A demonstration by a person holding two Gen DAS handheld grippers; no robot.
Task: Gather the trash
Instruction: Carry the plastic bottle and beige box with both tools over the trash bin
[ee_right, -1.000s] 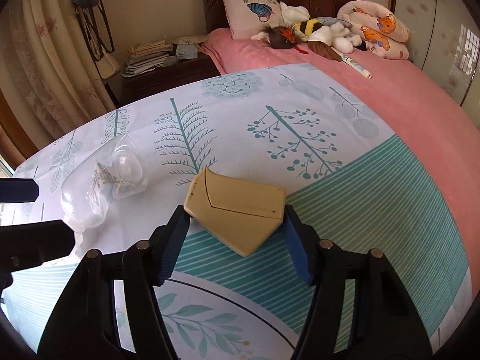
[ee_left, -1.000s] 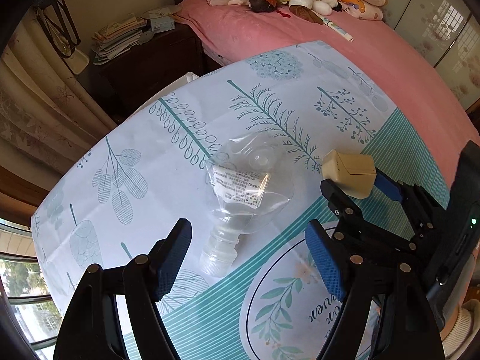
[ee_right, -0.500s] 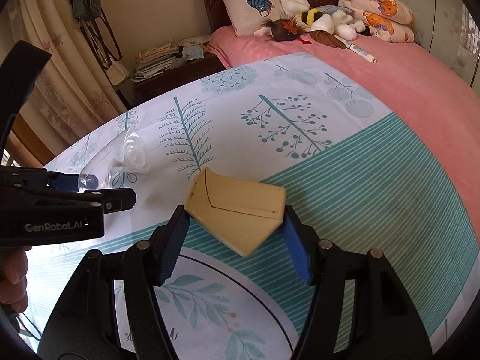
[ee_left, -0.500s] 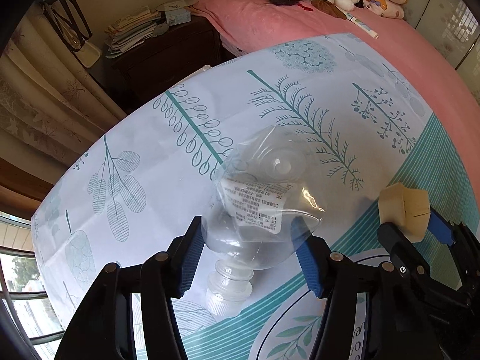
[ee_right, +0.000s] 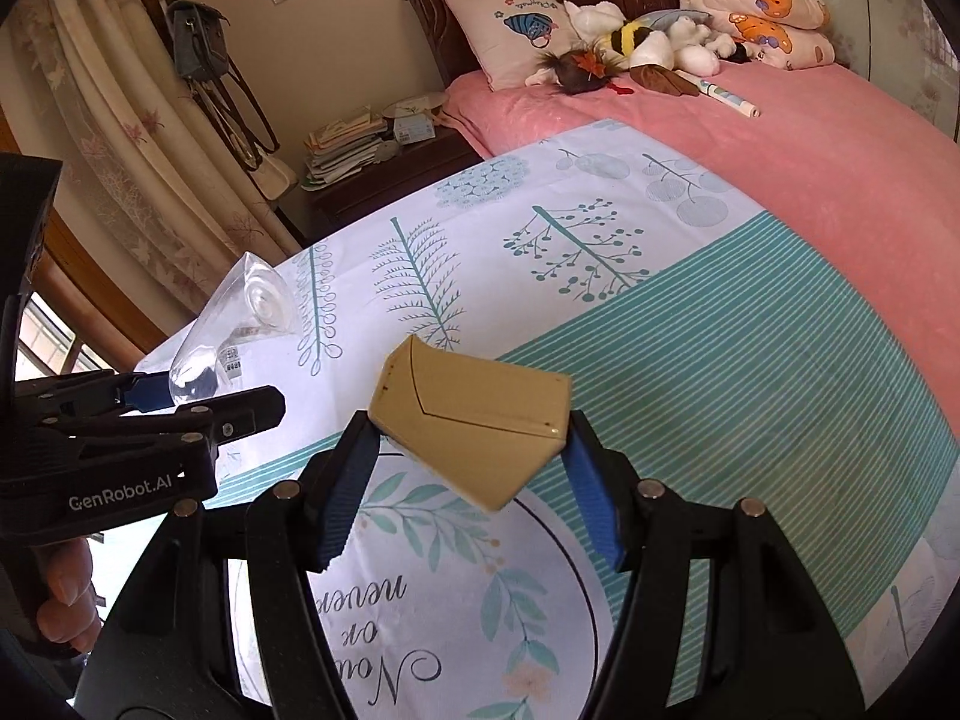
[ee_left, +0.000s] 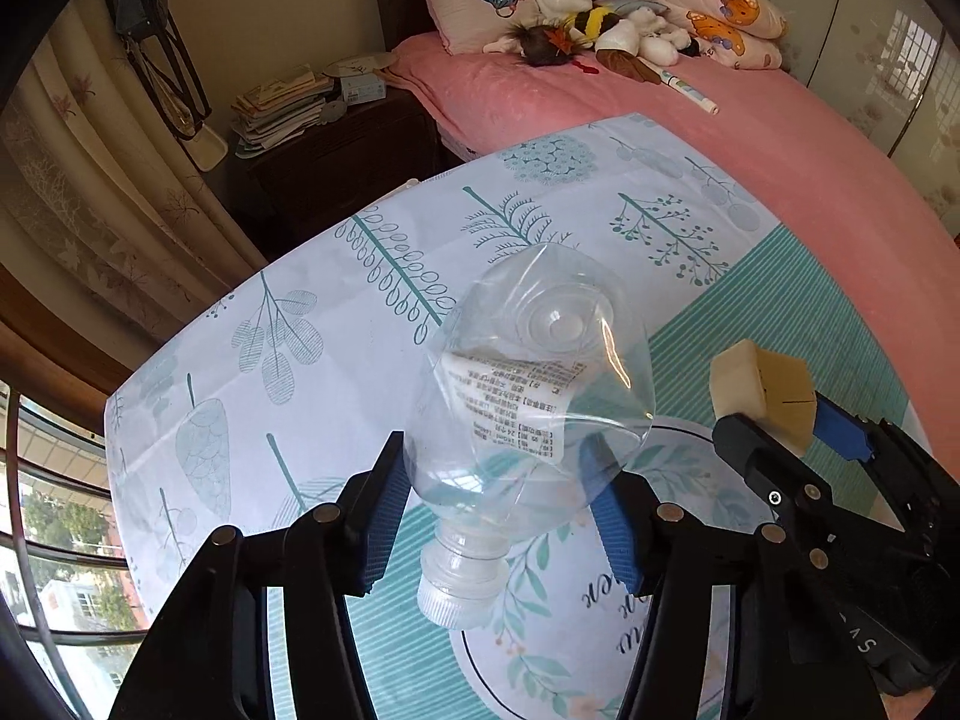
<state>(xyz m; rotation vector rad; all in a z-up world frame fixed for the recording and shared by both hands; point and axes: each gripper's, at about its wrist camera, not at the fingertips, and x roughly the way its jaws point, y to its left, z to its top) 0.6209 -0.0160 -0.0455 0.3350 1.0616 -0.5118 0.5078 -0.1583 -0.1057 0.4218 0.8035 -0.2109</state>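
1. Left gripper (ee_left: 498,516): blue pads clamp a clear plastic bottle (ee_left: 528,414) at its lower body. Bottle is crushed and empty, cap end toward the camera, dented base pointing away. White label with small dark print runs across its middle. It is held clear of the cloth.
2. Right gripper (ee_right: 462,492): pads pinch a tan box (ee_right: 474,420) by its two sides. Box is flat, cardboard-like, with a diagonal flap seam on top and one corner pointing down between the fingers; it is lifted off the cloth.
3. The right view shows the bottle to the left of the box, the two apart.
4. Beneath both: a tablecloth (ee_right: 720,348), white with teal plant prints and a teal striped band.
5. Beyond: a pink bed (ee_right: 810,138) with a pillow (ee_right: 510,30) and soft toys (ee_right: 648,42) at the headboard.
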